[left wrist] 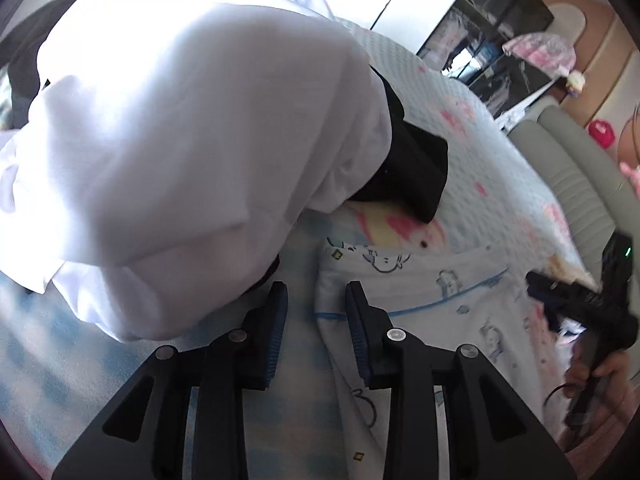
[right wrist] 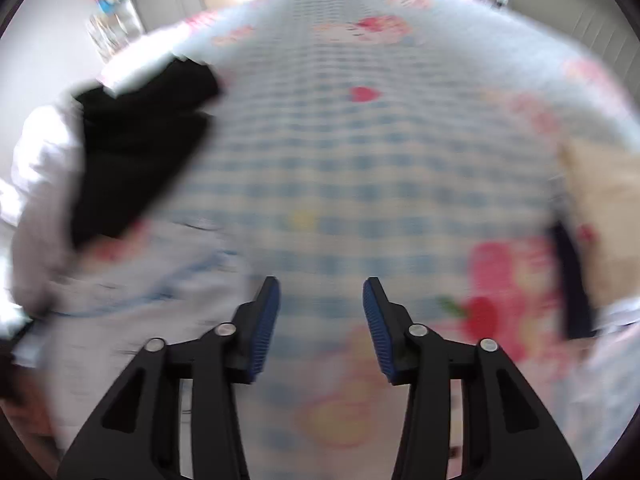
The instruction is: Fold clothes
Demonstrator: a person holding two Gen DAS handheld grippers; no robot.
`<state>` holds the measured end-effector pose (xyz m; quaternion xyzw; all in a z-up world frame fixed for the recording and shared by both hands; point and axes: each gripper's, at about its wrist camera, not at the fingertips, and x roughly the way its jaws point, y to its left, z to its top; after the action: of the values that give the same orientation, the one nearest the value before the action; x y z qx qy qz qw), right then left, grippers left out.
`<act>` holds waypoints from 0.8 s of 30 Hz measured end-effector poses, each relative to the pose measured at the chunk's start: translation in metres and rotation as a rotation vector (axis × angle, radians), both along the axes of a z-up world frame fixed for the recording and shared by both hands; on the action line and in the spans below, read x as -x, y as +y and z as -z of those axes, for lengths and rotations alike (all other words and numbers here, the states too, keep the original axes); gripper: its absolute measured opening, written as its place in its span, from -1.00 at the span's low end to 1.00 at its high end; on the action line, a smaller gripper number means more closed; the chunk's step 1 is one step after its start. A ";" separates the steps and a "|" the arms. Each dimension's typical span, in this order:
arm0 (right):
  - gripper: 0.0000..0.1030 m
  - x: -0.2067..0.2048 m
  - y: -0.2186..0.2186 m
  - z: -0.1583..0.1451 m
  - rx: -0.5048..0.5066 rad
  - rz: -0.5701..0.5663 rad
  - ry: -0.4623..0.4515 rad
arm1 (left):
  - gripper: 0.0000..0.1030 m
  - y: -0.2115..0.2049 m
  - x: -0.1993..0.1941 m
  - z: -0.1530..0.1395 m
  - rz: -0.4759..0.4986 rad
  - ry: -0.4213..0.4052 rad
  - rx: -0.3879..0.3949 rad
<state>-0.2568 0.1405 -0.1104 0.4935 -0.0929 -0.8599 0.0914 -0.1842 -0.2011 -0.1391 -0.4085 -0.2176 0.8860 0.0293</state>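
Left gripper point(left wrist: 316, 300) spread wide, empty, poised over the edge of a printed white garment point(left wrist: 432, 304) lying flat on the checked bedsheet point(left wrist: 480, 152). Right gripper point(right wrist: 320, 300) likewise spread, gripping nothing, above bare sheet. White shirt point(left wrist: 180, 140) and black cloth point(left wrist: 416, 172) heaped just beside

Under your fingers lies a bed point(right wrist: 360, 184) with a blue-checked cartoon bedspread point(left wrist: 472, 136). Directly ahead of your left fingers rests a printed white garment with blue piping point(left wrist: 420, 284); ahead and to their left sits a white garment point(left wrist: 180, 152) over a black one point(left wrist: 416, 168).
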 end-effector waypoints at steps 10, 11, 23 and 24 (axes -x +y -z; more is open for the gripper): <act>-0.61 -0.001 -0.052 0.013 -0.090 -0.157 0.051 | -0.88 0.025 -0.005 -0.043 0.017 0.123 0.197; -0.62 -0.008 -0.051 0.008 -0.107 -0.151 0.087 | -0.88 0.026 0.002 -0.040 0.016 0.100 0.228; 0.60 -0.001 -0.012 0.026 0.155 -0.101 -0.067 | 0.14 -0.011 0.015 0.002 0.094 -0.053 -0.130; 0.61 0.002 -0.018 0.033 0.156 -0.117 -0.094 | 0.10 -0.008 0.016 -0.002 0.099 -0.047 -0.123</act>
<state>-0.2591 0.1230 -0.1434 0.5291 -0.1350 -0.8193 0.1750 -0.2000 -0.2087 -0.1375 -0.4370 -0.2519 0.8584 0.0929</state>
